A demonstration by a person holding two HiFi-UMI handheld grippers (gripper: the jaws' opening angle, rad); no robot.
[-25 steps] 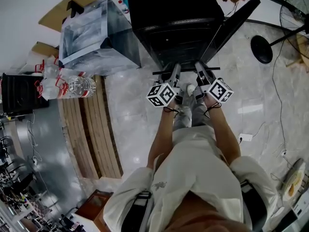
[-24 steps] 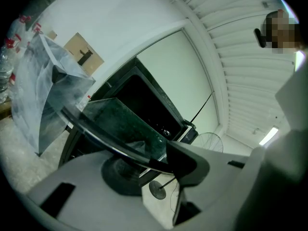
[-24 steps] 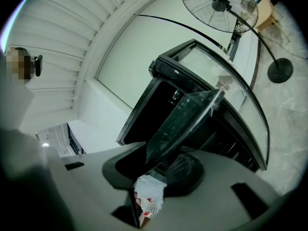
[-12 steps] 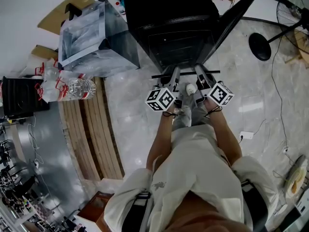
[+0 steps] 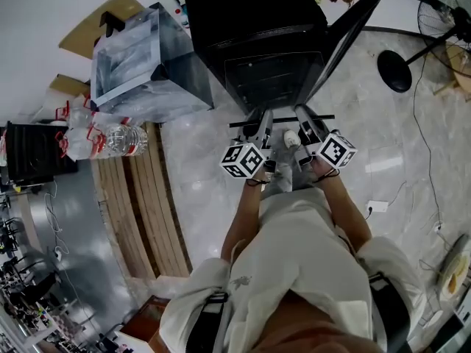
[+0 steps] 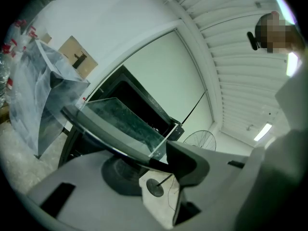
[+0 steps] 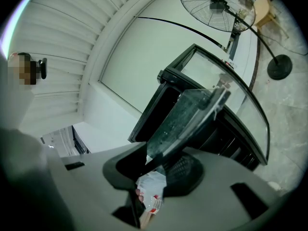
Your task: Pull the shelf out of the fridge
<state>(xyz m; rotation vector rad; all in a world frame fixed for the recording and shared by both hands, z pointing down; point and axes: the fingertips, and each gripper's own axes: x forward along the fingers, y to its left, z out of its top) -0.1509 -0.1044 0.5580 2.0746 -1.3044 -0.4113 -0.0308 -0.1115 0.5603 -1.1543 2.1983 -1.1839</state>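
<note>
**Head view:** One black fridge (image 5: 254,20) stands on the pale marble floor (image 5: 206,168), its one door (image 5: 349,31) swung open to the right. One flat clear-glass shelf with a dark front rim (image 5: 283,120) lies level just in front of the fridge's open mouth. Two grippers lie side by side, the left gripper (image 5: 262,120) and the right gripper (image 5: 303,115). Each has its jaws clamped on that rim. A white shoe (image 5: 291,136) of the person shows between them. Left of the fridge stands one clear-walled box (image 5: 140,57). Beyond it is a cluster of clear plastic bottles with red labels (image 5: 103,134), too bunched to count, beside one wooden slatted pallet (image 5: 136,197). One standing fan with a round black base (image 5: 397,72) stands well apart on the right. One white power strip (image 5: 377,207) lies on the floor.

**Left gripper view:** The left gripper (image 6: 161,159) has its jaws pinching the shelf (image 6: 122,121) by its dark rim. The pane reaches back towards the fridge (image 6: 144,100). The box (image 6: 33,90) is at the left and the fan (image 6: 199,139) beyond.

**Right gripper view:** The right gripper (image 7: 147,160) has its jaws pressed onto the shelf (image 7: 187,117) edge. The fridge (image 7: 159,105), door (image 7: 231,81) and fan (image 7: 211,4) are behind.
</note>
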